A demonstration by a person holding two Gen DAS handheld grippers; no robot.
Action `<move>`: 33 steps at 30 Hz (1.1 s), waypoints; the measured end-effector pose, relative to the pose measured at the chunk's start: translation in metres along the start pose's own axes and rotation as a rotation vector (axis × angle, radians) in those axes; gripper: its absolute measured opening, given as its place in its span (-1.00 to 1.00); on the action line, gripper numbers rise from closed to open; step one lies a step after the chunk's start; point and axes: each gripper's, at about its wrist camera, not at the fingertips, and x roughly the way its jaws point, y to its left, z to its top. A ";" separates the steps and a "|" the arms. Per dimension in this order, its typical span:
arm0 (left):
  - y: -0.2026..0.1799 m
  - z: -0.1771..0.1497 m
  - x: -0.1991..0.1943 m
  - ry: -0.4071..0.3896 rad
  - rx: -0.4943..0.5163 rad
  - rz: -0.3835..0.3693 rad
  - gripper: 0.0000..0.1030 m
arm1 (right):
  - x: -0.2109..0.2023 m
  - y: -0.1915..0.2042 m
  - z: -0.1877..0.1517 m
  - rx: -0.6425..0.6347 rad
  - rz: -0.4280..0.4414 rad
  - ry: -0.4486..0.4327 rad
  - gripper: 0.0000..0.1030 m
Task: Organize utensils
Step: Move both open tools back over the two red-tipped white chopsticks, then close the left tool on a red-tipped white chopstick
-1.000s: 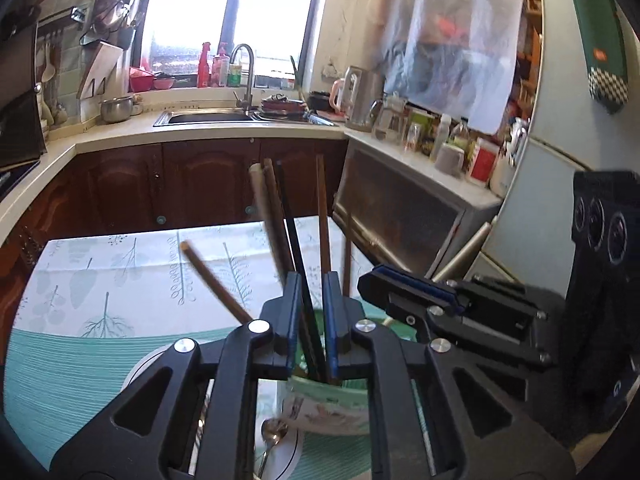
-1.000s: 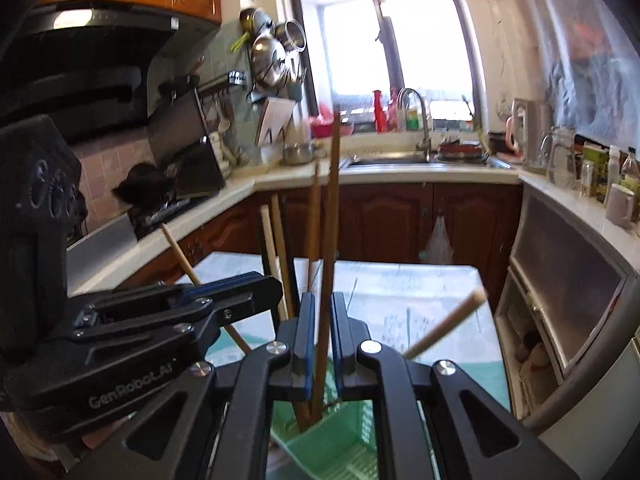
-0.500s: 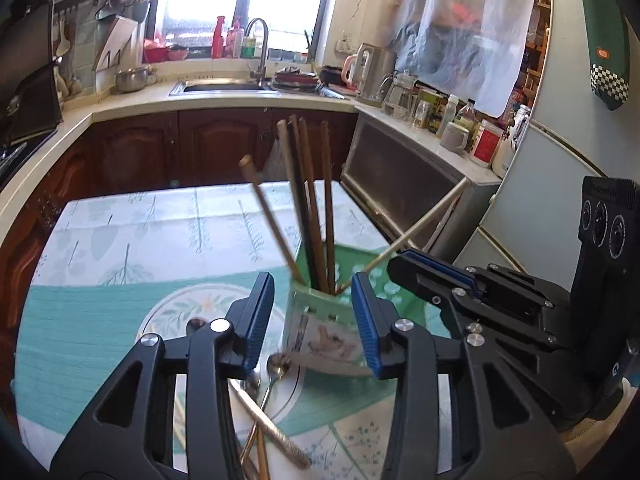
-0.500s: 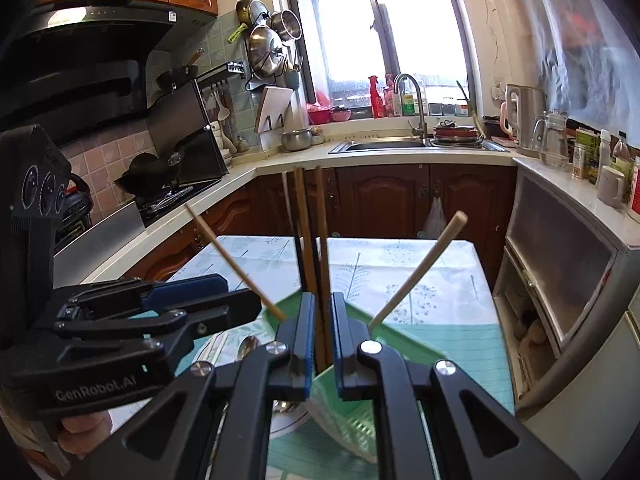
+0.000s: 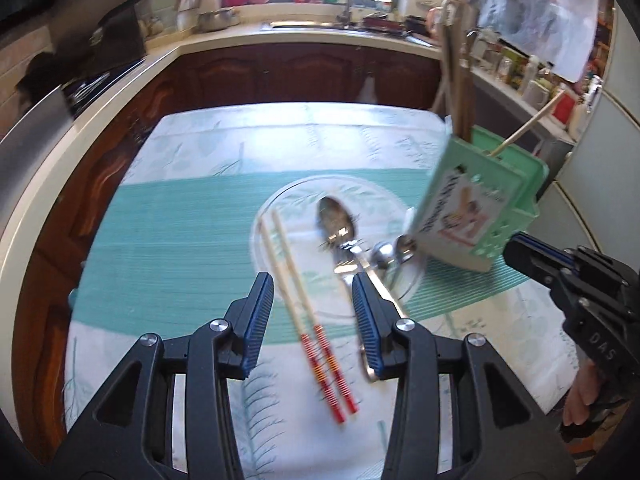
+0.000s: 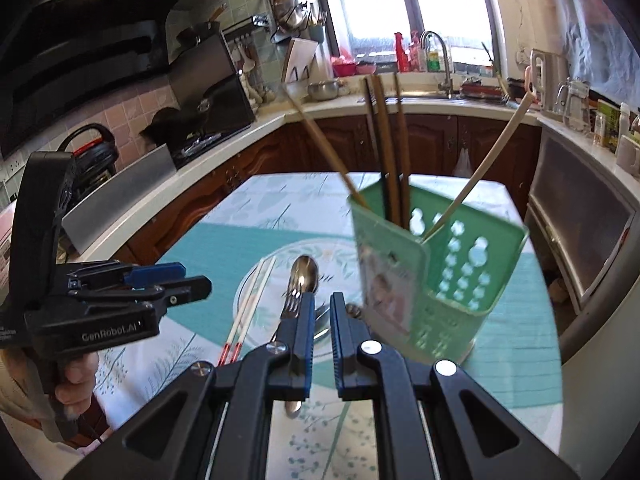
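Observation:
A green plastic utensil holder [image 5: 476,208] [image 6: 440,276] stands on the table and holds several chopsticks [image 6: 386,152]. A pair of red-tipped chopsticks [image 5: 304,296] [image 6: 250,308], a steel spoon [image 5: 336,220] [image 6: 305,274] and other cutlery lie on a glass plate [image 5: 276,216]. My left gripper [image 5: 313,312] is open and empty above the red-tipped chopsticks. My right gripper [image 6: 321,322] has a narrow gap between its jaws, holds nothing, and hovers above the cutlery left of the holder.
The table has a teal and white leaf-print cloth [image 5: 172,224]. Counters, a sink [image 6: 440,92] and a stove [image 6: 200,140] ring the room. The table's right edge lies close to a cabinet [image 6: 580,240].
My left gripper opened, let go of the dark chopsticks in the holder and drew back left over the plate. My right gripper released its chopstick and pulled back too.

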 end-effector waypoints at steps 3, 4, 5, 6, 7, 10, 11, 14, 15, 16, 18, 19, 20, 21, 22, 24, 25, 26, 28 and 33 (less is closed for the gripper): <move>0.023 -0.013 0.009 0.083 -0.034 0.004 -0.27 | 0.007 0.010 -0.007 -0.002 0.011 0.033 -0.85; 0.025 -0.013 0.012 0.104 -0.044 0.011 -0.27 | 0.009 0.013 -0.009 -0.005 0.016 0.043 -0.85; 0.030 -0.016 0.015 0.123 -0.051 0.020 -0.27 | 0.011 0.015 -0.011 -0.008 0.018 0.049 -0.85; 0.031 -0.017 0.017 0.141 -0.054 0.016 -0.27 | 0.013 0.018 -0.013 -0.011 0.022 0.056 -0.85; 0.037 -0.019 0.022 0.176 -0.060 -0.002 -0.27 | 0.016 0.021 -0.014 -0.015 0.028 0.065 -0.85; 0.045 -0.021 0.041 0.277 -0.079 -0.048 -0.27 | 0.022 0.028 -0.018 -0.024 0.038 0.093 -0.85; 0.046 -0.020 0.047 0.303 -0.086 -0.051 -0.27 | 0.025 0.030 -0.019 -0.027 0.038 0.102 -0.85; 0.043 -0.010 0.064 0.354 -0.093 -0.043 -0.27 | 0.030 0.034 -0.021 -0.032 0.046 0.119 -0.85; 0.043 -0.008 0.070 0.380 -0.094 -0.031 -0.27 | 0.031 0.035 -0.021 -0.034 0.047 0.123 -0.85; 0.044 -0.004 0.077 0.406 -0.104 -0.031 -0.29 | 0.032 0.036 -0.022 -0.033 0.048 0.125 -0.85; 0.043 0.003 0.089 0.455 -0.111 -0.030 -0.48 | 0.033 0.036 -0.021 -0.025 0.052 0.127 -0.85; 0.042 0.006 0.096 0.484 -0.110 -0.031 -0.51 | 0.034 0.035 -0.021 -0.020 0.053 0.127 -0.85; 0.042 0.008 0.100 0.502 -0.110 -0.032 -0.55 | 0.035 0.035 -0.020 -0.014 0.056 0.128 -0.85; 0.041 0.009 0.104 0.517 -0.109 -0.033 -0.61 | 0.036 0.034 -0.020 -0.008 0.059 0.131 -0.85; 0.040 0.011 0.108 0.535 -0.109 -0.039 -0.62 | 0.037 0.033 -0.020 -0.002 0.059 0.134 -0.85; 0.038 0.015 0.116 0.560 -0.107 -0.039 -0.63 | 0.039 0.031 -0.020 0.008 0.061 0.137 -0.85; 0.036 0.017 0.118 0.568 -0.105 -0.036 -0.63 | 0.039 0.030 -0.020 0.012 0.062 0.139 -0.85; 0.035 0.018 0.121 0.577 -0.107 -0.027 -0.66 | 0.040 0.029 -0.020 0.014 0.063 0.141 -0.85; 0.035 0.021 0.126 0.587 -0.113 -0.030 -0.72 | 0.041 0.028 -0.021 0.017 0.068 0.143 -0.85; 0.029 0.032 0.132 0.621 -0.128 -0.020 -0.75 | 0.043 0.029 -0.021 0.007 0.072 0.149 -0.85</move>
